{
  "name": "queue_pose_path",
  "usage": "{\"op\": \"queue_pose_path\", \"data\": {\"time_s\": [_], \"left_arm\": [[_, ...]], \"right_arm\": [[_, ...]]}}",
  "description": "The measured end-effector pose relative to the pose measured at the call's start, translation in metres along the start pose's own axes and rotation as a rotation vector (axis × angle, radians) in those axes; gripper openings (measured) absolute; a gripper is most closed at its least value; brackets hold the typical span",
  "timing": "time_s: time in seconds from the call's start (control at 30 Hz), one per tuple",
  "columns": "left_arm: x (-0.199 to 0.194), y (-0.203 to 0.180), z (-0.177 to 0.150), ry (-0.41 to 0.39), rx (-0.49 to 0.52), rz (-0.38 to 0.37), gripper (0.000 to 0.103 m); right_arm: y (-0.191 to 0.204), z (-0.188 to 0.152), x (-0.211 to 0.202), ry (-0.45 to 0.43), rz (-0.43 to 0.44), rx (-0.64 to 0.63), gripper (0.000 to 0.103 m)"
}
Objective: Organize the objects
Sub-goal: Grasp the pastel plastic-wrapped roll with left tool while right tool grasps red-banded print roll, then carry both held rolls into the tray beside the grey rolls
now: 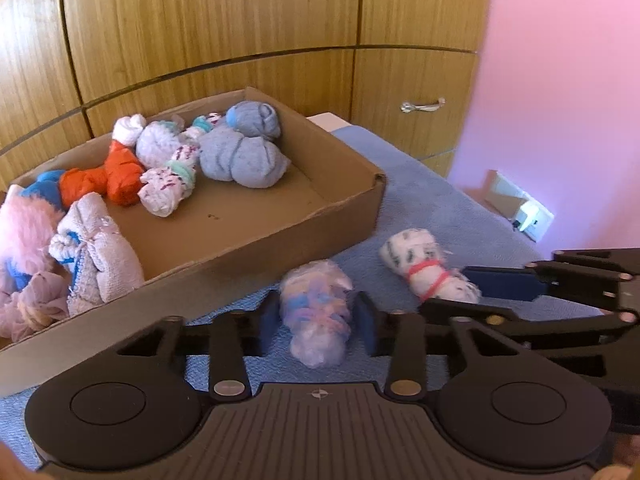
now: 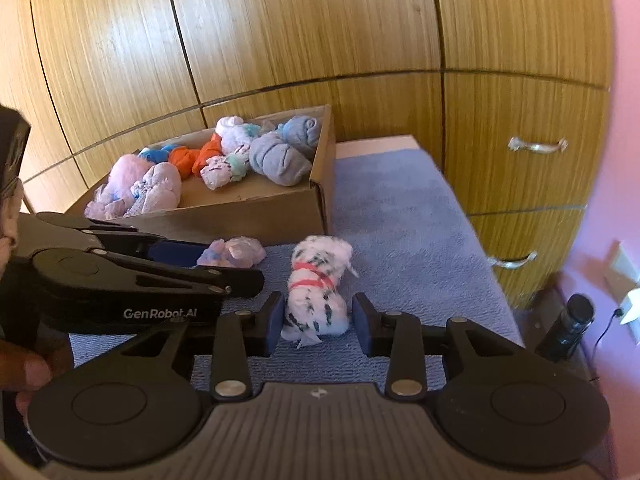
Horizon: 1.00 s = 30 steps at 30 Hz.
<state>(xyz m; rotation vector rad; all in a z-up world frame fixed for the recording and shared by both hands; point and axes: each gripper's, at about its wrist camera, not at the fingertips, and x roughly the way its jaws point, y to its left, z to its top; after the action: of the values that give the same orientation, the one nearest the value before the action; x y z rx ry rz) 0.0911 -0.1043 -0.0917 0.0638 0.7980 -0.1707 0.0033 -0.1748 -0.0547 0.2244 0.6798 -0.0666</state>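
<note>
Left wrist: fluffy pastel sock bundle (image 1: 316, 316)

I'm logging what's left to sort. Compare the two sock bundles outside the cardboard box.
The fuzzy pastel pink-and-blue sock bundle has soft blended colours; the white sock bundle with dark flecks is tied with red bands. The pastel one sits between the left gripper's pads, the white one between the right gripper's. Both lie on the blue cloth, outside the cardboard box.
</note>
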Motion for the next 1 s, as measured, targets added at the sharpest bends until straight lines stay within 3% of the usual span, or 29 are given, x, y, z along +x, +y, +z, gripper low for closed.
{"op": "queue_pose_path", "data": {"time_s": [0.33, 0.4, 0.47, 0.53, 0.6, 0.67, 0.7, 1.0], "left_arm": [[-0.013, 0.002, -0.008, -0.024, -0.004, 0.022, 0.039], [-0.011, 0.003, -0.013, -0.032, -0.016, 0.031, 0.042], [-0.010, 0.004, -0.017, -0.045, -0.027, 0.033, 0.059], [-0.010, 0.004, -0.020, -0.055, -0.031, 0.042, 0.063], [-0.010, 0.003, -0.020, -0.060, -0.002, 0.039, 0.061], [-0.012, 0.004, -0.022, -0.069, 0.020, 0.031, 0.043], [-0.013, 0.005, -0.023, -0.068, 0.016, 0.029, 0.040], [-0.034, 0.004, -0.029, -0.069, 0.043, 0.038, 0.037]], "right_arm": [[0.002, -0.003, -0.010, -0.022, 0.010, -0.013, 0.029], [0.004, -0.006, -0.008, -0.012, -0.010, -0.033, 0.030], [0.005, -0.008, -0.006, -0.010, -0.015, -0.038, 0.031], [0.006, -0.008, -0.006, -0.014, -0.023, -0.052, 0.031], [0.007, -0.006, -0.005, -0.014, -0.024, -0.060, 0.033], [0.007, -0.006, -0.005, -0.014, -0.033, -0.076, 0.033], [0.006, -0.007, -0.006, -0.015, -0.029, -0.072, 0.032], [0.014, -0.002, -0.030, -0.072, -0.015, -0.098, 0.031]]}}
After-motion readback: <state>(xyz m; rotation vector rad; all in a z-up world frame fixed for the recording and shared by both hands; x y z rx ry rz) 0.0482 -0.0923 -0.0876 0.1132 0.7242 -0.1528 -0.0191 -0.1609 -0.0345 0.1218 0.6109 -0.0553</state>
